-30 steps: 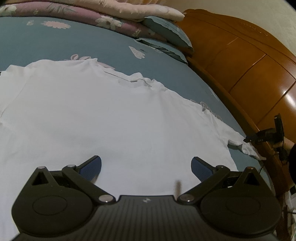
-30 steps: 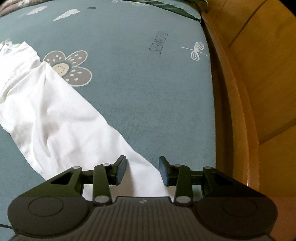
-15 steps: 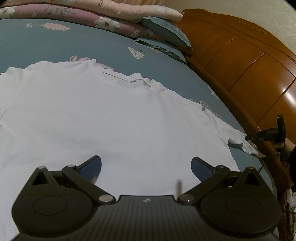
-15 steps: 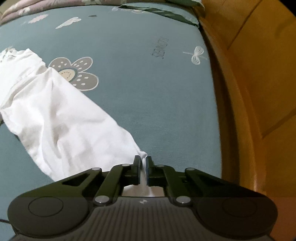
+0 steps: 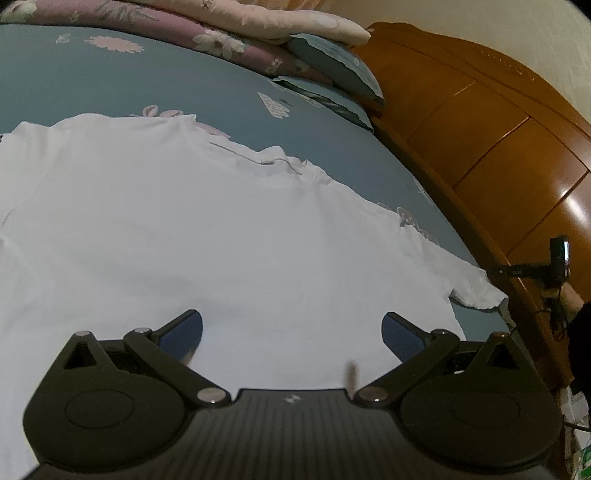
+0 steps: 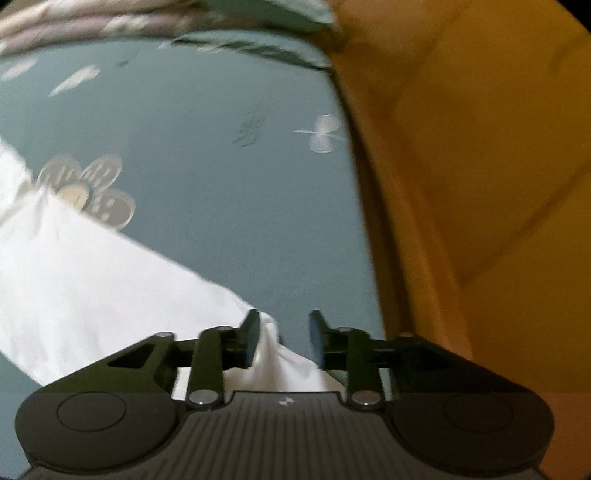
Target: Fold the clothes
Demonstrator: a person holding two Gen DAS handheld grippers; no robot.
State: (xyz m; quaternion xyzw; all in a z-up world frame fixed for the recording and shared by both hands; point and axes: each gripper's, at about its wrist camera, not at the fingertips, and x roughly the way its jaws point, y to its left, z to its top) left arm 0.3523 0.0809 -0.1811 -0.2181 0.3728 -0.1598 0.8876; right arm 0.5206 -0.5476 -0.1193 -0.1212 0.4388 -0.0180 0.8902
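A white T-shirt [image 5: 221,240] lies spread flat on the blue bedsheet, collar toward the pillows. My left gripper [image 5: 291,332] hovers over its lower body, jaws wide open with nothing between them. In the right wrist view, one sleeve [image 6: 92,295] runs diagonally to my right gripper [image 6: 284,332]. Its jaws are opening, and the bunched sleeve tip [image 6: 273,354] still sits between them, against the left pad and clear of the right one. The picture is blurred by motion.
The blue sheet [image 6: 221,184] has flower prints. A wooden headboard [image 5: 498,147] borders it on the right. Pillows and folded quilts [image 5: 221,33] are stacked at the far end. A small black device on a bracket with a cable [image 5: 554,262] stands by the bed's edge.
The right gripper shut on the sleeve tip half a second ago and now stands apart again; it has lifted and rolled a little. The left gripper has not moved.
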